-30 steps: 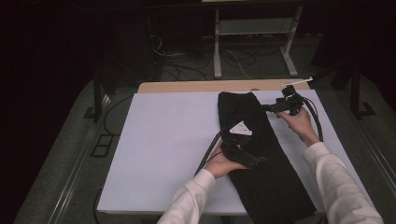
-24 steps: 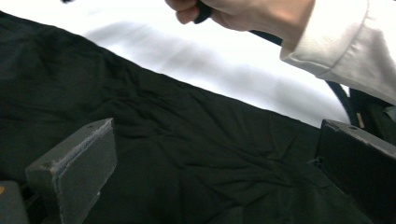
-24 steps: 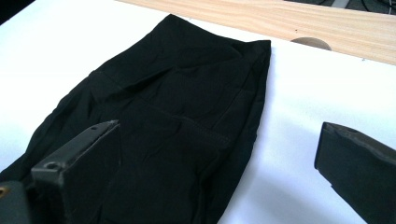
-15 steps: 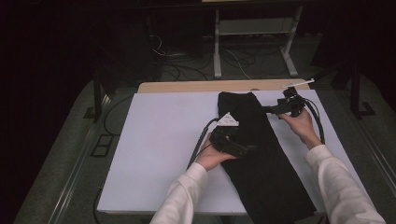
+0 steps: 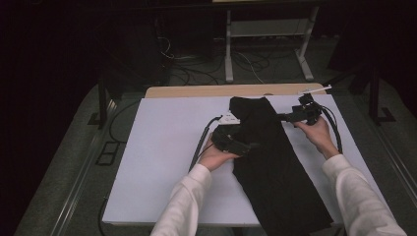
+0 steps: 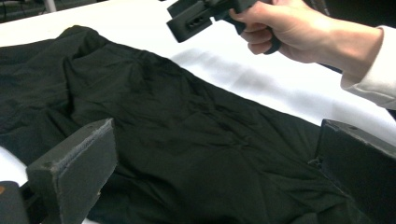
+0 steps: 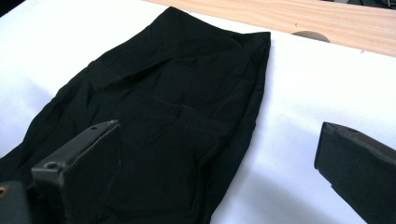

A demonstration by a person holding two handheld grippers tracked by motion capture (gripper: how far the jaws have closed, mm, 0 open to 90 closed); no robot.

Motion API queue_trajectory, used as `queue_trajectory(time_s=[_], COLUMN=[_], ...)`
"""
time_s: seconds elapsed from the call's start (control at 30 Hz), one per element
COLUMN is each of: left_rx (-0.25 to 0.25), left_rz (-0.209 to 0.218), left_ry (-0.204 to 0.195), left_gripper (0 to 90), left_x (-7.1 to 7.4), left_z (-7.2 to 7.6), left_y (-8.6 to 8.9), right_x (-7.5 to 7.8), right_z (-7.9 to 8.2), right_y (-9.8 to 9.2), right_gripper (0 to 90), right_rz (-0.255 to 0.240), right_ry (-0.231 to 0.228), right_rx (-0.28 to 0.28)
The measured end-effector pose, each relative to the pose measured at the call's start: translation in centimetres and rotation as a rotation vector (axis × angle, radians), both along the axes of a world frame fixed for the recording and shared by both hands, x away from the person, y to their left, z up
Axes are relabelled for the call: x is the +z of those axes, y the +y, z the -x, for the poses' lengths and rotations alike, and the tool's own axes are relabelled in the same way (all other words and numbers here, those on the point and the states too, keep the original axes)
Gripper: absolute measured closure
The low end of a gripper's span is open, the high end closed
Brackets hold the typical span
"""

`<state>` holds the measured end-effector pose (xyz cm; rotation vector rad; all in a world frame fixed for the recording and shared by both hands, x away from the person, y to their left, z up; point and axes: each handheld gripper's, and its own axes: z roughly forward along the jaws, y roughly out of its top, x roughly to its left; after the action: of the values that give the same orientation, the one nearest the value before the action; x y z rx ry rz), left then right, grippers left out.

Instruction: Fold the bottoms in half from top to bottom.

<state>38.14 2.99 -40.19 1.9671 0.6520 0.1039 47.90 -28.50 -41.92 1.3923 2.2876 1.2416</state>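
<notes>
- Black garment (image 5: 273,167), long and narrow, lying flat on the white desk (image 5: 162,147), right of centre, running from the far edge to the near edge and hanging over it.
- Plain dark fabric, creased, with a stitched seam across the upper part.
- Left tongs (image 5: 235,144) released, jaws wide over the cloth's left edge.
- Right tongs (image 5: 290,116) released, beside the top right edge.
</notes>
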Motion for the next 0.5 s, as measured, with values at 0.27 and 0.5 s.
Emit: queue_trajectory(time_s=[0.27, 0.5], left_rx=[0.007, 0.026], left_rz=[-0.008, -0.021], left_ry=[0.004, 0.011], left_gripper=[0.0, 0.0], left_x=[0.3, 0.7], left_z=[-1.4, -3.1], left_y=[0.4, 0.8], right_x=[-0.2, 0.0], right_z=[0.2, 0.3], right_y=[-0.1, -0.3], right_gripper=[0.9, 0.9], right_rz=[-0.003, -0.014], right_ry=[0.003, 0.003], right_rx=[0.01, 0.018])
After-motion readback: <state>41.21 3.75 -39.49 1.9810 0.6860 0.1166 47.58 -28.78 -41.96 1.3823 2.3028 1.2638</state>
